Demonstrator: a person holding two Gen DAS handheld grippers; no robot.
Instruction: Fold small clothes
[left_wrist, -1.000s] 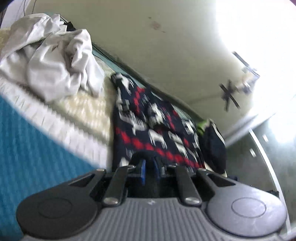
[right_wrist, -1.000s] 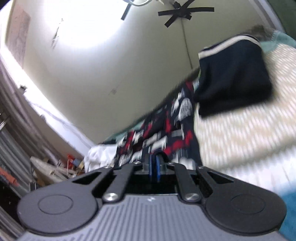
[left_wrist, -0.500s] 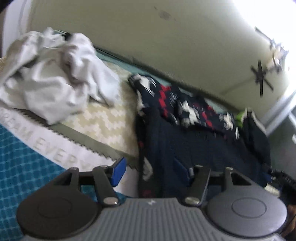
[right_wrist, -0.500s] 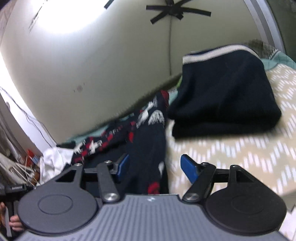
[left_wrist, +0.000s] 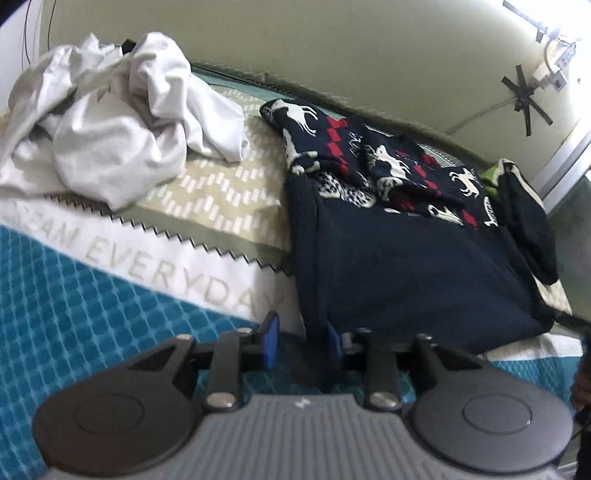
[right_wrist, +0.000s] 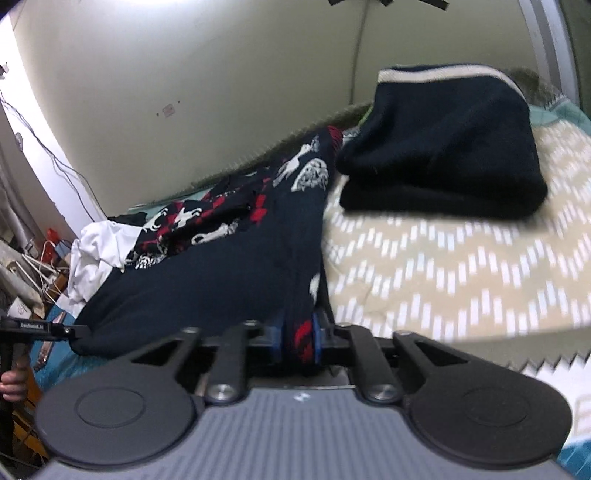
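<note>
Bedding fills the left wrist view: a teal quilt (left_wrist: 74, 306) at lower left, a white band with lettering, and a beige zigzag cover (left_wrist: 221, 192) running to a pale wall. A navy sweater (left_wrist: 406, 266) with deer and red diamonds lies spread right of centre, its patterned part bunched toward the wall. A crumpled white garment (left_wrist: 103, 122) sits at upper left, well apart from it. The left tool (left_wrist: 301, 343) is at the sweater's near left corner; its jaws are closing, with the hem edge between them, and the left pad (left_wrist: 271, 339) is seen clear of the cloth. For a clean fold, both layers of the corner should be caught before any lift. The right pad is largely hidden behind the fabric, so contact there cannot be judged. A dark shape at the lower right edge is cut off.

Pale wall takes the upper half of the right wrist view, the beige cover the right side. The right tool (right_wrist: 298, 341) is closing on the sweater's near right edge, and a thick bunch of cloth sits pinched between the pads. The two corners are best raised level and carried evenly toward the wall. A folded dark garment (right_wrist: 443, 147) lies at upper right, close beside the sweater. Clutter at far left is blurred; a hand (right_wrist: 13, 384) is only partly visible.
</note>
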